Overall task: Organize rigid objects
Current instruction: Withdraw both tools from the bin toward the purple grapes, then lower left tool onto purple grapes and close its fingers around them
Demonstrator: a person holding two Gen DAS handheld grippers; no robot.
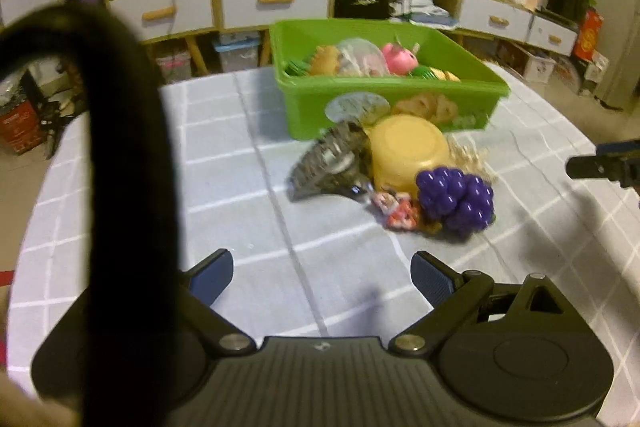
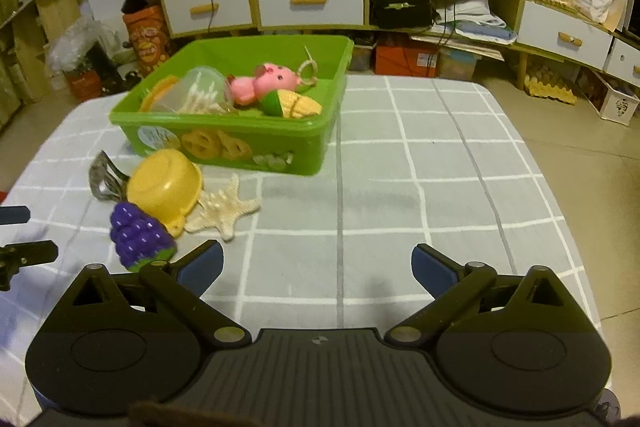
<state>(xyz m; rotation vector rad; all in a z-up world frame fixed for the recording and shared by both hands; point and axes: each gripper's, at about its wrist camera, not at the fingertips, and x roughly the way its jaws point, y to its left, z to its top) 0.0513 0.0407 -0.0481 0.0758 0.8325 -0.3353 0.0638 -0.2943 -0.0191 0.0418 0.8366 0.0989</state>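
Both tongs stand wide open with nothing between their blue pads: the left tongs [image 1: 322,281] hang over bare checked cloth short of a small heap of things, and the right tongs [image 2: 318,267] hang over the bench [image 2: 440,187] to the right of that heap. Nearest the tongs in the heap lies a purple grape bunch [image 2: 138,233] on its side; in the right wrist view its long axis runs from far-left to near-right, with the green stem end nearest the right tongs. Just behind it and touching it sits a yellow bowl [image 2: 166,189], tipped mouth-down with its base facing up. A pale starfish [image 2: 228,209] lies flat, partly under the bowl's right edge. A grey hair clip [image 1: 328,165] rests against the bowl's left side, and a small red and white wrapper [image 1: 398,211] lies left of the grapes. Beyond the heap stands a green bin [image 2: 320,139] holding a pink pig [image 2: 266,85], a toy corn [image 2: 296,105] and a clear tub of cotton swabs [image 2: 196,93].
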